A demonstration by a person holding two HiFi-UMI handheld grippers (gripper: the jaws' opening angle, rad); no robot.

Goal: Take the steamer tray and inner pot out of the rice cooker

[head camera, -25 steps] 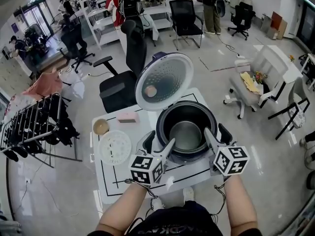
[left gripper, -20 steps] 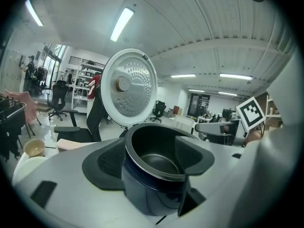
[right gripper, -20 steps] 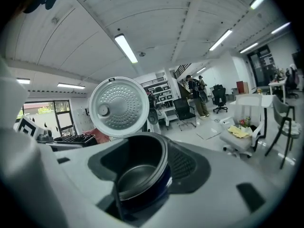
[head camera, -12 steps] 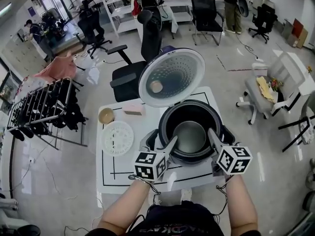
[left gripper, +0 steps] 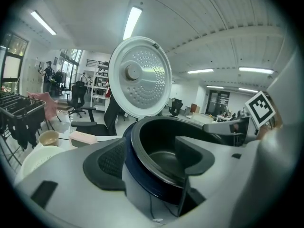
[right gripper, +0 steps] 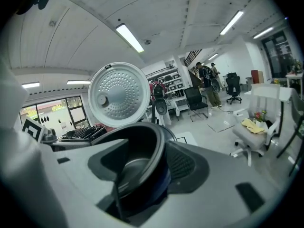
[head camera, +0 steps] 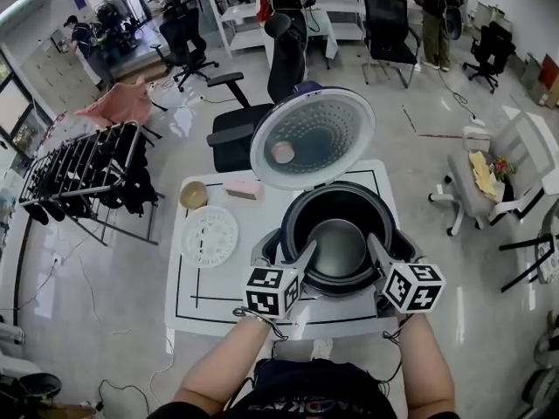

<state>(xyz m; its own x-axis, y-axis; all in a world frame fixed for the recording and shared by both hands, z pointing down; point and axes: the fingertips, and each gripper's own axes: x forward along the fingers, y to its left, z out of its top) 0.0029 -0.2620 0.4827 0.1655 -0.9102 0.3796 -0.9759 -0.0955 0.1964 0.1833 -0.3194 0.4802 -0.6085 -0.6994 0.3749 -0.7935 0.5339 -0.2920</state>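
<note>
At lower centre, left gripper (head camera: 284, 254) and right gripper (head camera: 389, 248), both released, straddle opposite sides of the inner pot (head camera: 339, 244) rim, probably for a balanced lift.

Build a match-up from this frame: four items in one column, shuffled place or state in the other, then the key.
Items
1. steamer tray
2. inner pot
3. lid
4. small bowl

Place or state
A. tilted up, open
B. on the table, next to the pink box
C. lying flat on the table, left of the rice cooker
D. seated inside the rice cooker

Pairs: 1-C, 2-D, 3-A, 4-B
</note>
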